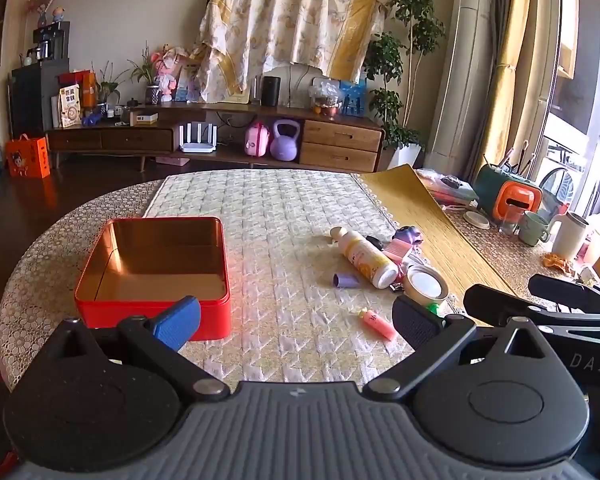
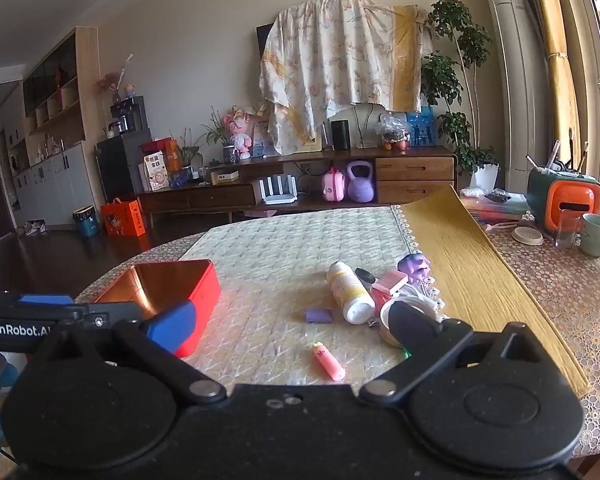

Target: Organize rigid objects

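Rigid objects are lying in a loose heap on the quilted table mat (image 1: pixel 284 208), well to the right of one open red tin (image 1: pixel 156 268), which is sitting empty near the mat's left edge. One white bottle (image 1: pixel 366 256) with a yellow label is resting on its side at the heap's left; one small purple cap-like piece (image 1: pixel 346 280) is lying just left of the bottle's base, between it and the tin. One roll of tape (image 1: pixel 426 286) is sitting at the heap's near end, one pink comb-like piece (image 1: pixel 398 249) and one purple clip-like toy (image 1: pixel 408 236) behind it. One pink eraser-like stick (image 1: pixel 378 322) is lying apart, nearer the camera than anything else in the heap. Other small bits under the pile are too jumbled to count.

The left gripper (image 1: pixel 296 322) is hovering in front of the tin with its fingers spread wide and nothing between them; the right gripper (image 2: pixel 290 322) is hanging nearer the heap, likewise wide apart and empty.

Starting with the stray pink stick or the bottle looks wisest: both are lying clear of neighbours. Closing across the bottle's narrow width, not along its length, should be keeping it from rolling, with the tin's open top the likely drop point.
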